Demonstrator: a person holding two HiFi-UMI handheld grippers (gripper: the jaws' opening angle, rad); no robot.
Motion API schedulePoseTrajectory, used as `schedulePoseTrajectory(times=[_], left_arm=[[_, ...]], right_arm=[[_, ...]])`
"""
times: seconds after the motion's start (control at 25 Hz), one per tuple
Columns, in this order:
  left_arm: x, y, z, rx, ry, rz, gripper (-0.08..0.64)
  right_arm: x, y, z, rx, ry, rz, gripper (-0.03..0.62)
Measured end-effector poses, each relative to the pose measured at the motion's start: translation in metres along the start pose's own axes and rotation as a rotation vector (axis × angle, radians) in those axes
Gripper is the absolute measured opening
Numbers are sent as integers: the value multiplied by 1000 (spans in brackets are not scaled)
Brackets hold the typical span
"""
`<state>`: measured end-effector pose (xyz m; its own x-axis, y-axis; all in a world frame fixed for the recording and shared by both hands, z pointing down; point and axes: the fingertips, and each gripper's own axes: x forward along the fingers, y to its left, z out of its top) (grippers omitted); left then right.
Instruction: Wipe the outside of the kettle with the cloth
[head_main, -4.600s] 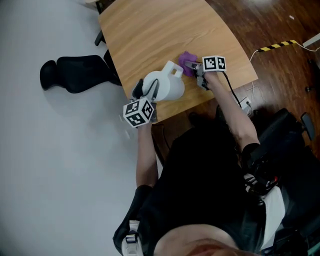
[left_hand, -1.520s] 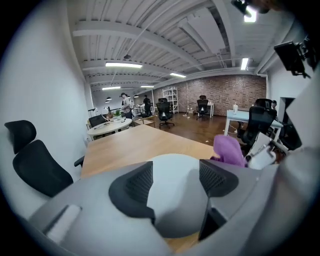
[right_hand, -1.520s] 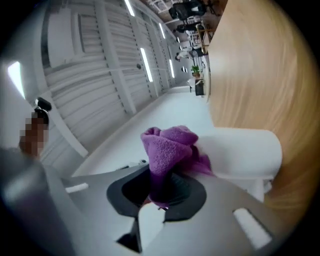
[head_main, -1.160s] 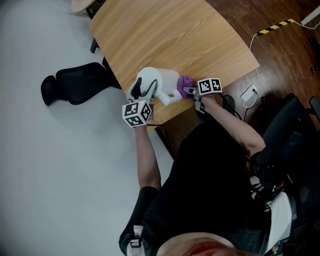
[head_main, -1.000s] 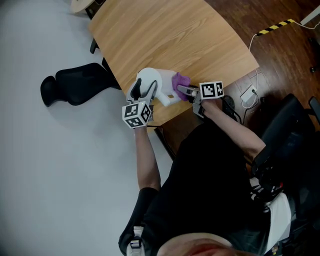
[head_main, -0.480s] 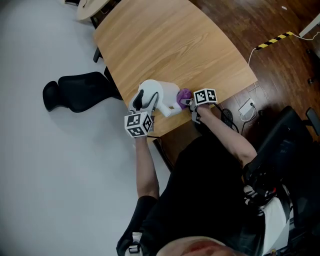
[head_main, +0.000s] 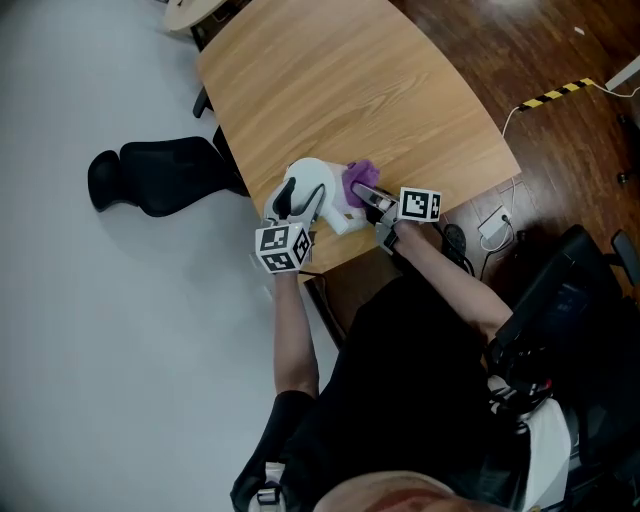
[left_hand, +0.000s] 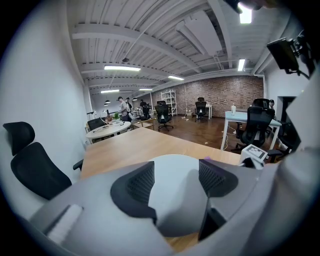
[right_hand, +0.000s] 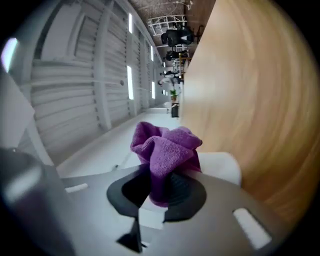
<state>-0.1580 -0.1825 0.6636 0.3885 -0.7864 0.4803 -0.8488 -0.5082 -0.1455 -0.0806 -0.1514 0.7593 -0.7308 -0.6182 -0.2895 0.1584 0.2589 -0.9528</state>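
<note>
Showing the wiping step under way, seen from the head view and both gripper views. The kettle, white, sits on the wooden table close to its near edge, directly in front of the person; from above it cannot be told whether it stands upright or is tipped.

The left gripper has its jaws set wide, one dark pad on each side of the kettle's rounded white surface. The pads appear to bear on that surface, so this gripper is judged to be steadying the kettle.

The right gripper has its jaws pressed onto the purple cloth, which bunches up beyond the tips in a loose wad. In the head view the wad lies against the right, far side of the kettle. In the right gripper view a white surface shows just behind it. Contact is likely, though the exact patch touched is hidden by the cloth itself.

How much of the outside is already clean cannot be read, as no dirt or wet track is visible.

The next move calls for the wad to be drawn across the shell with light pressure while the left grip resists the push. Faces under the left pads would need a re-grip to be reached. A black office chair stands on the pale floor to the left, well apart from the work.
</note>
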Motion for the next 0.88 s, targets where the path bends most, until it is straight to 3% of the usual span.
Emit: schedulePoseTrajectory(times=[0.12, 0.16, 0.24, 0.32, 0.48, 0.52, 0.56, 0.64, 0.8, 0.88], left_arm=[[-2, -1, -2, 1, -5, 9, 480], [-2, -2, -3, 2, -6, 8, 480], [-2, -4, -3, 2, -6, 3, 480], [-3, -3, -2, 5, -8, 5, 480], [-6, -3, -1, 17, -30, 16, 480], [-9, -8, -5, 24, -40, 17, 480], [-15, -14, -12, 29, -51, 18, 480], [-26, -27, -22, 41, -74, 19, 480], [-71, -49, -34, 63, -97, 24, 480], [-78, -54, -34, 73, -107, 24, 480]], right_arm=[[-28, -114, -29, 140, 114, -351, 48], [-35, -132, -34, 161, 149, -407, 49], [-39, -130, -33, 158, 186, -429, 49], [-27, -81, -13, 108, 155, -319, 49], [12, 92, 48, -124, 17, 218, 49], [14, 114, 46, -180, 30, 295, 49], [12, 115, 34, -219, 57, 320, 49], [-1, 68, 4, -218, 86, 239, 51], [-50, -114, -54, 96, 76, -212, 49], [-65, -156, -63, 154, 121, -308, 51]])
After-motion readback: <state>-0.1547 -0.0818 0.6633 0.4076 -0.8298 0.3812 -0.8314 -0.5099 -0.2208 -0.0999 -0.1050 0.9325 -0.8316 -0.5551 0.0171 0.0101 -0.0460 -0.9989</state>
